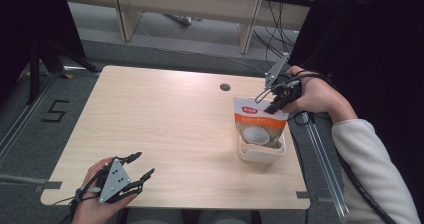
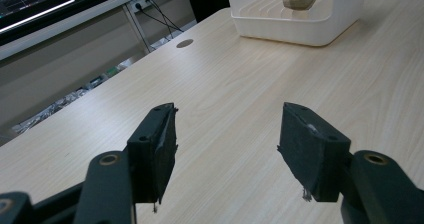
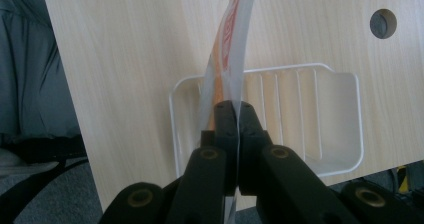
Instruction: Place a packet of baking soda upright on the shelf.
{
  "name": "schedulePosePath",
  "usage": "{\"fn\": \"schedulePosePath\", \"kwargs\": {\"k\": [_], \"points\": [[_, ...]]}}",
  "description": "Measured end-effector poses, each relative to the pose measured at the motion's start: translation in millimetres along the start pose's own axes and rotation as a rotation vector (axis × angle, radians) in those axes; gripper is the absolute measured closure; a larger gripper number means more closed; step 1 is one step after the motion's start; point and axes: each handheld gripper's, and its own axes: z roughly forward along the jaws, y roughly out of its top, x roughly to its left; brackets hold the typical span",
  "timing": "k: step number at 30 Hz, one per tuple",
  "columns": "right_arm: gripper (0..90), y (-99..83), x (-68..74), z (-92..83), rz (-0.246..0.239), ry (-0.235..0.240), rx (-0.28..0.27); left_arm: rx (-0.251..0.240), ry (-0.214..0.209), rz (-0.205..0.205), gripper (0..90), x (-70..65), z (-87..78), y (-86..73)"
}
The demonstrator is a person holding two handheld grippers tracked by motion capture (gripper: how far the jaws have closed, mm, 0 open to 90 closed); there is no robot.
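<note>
One pouch (image 1: pixel 259 126), orange and white, clamped by its top edge in the right gripper (image 1: pixel 274 105) and standing upright with its base down in the white tray (image 1: pixel 262 156) at about four o'clock on the table (image 1: pixel 165 129). Best lowered straight and slowly until the base sits flat on the ribbed floor; released only once settled, then lifted clear without dragging the thin film sideways. Risk of toppling toward the near wall if let go while tilted. Left gripper (image 1: pixel 141 166) at seven o'clock, jaws spread and empty, well apart from the tray; ready to steady the rim if needed.
</note>
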Motion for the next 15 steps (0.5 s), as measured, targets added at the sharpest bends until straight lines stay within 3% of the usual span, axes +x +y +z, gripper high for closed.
{"fn": "schedulePosePath", "kwargs": {"k": [6, 7, 8, 15], "points": [[90.0, -0.2, 0.4, 1.4, -0.013, -0.019, 0.017, -0.001, -0.001, -0.001, 39.0, -0.3, 0.1, 0.0], [90.0, -0.5, 0.1, 1.4, -0.034, -0.025, 0.022, 0.000, 0.000, 0.000, 39.0, -0.2, 0.1, 0.0], [90.0, -0.5, 1.5, 1.3, -0.021, -0.028, 0.027, 0.000, 0.000, -0.001, 39.1, -0.2, 0.1, 0.0], [90.0, 1.5, 1.2, 6.2, -0.073, -0.031, 0.041, -0.002, -0.002, -0.005, 39.1, -0.8, 0.5, -0.1]]}}
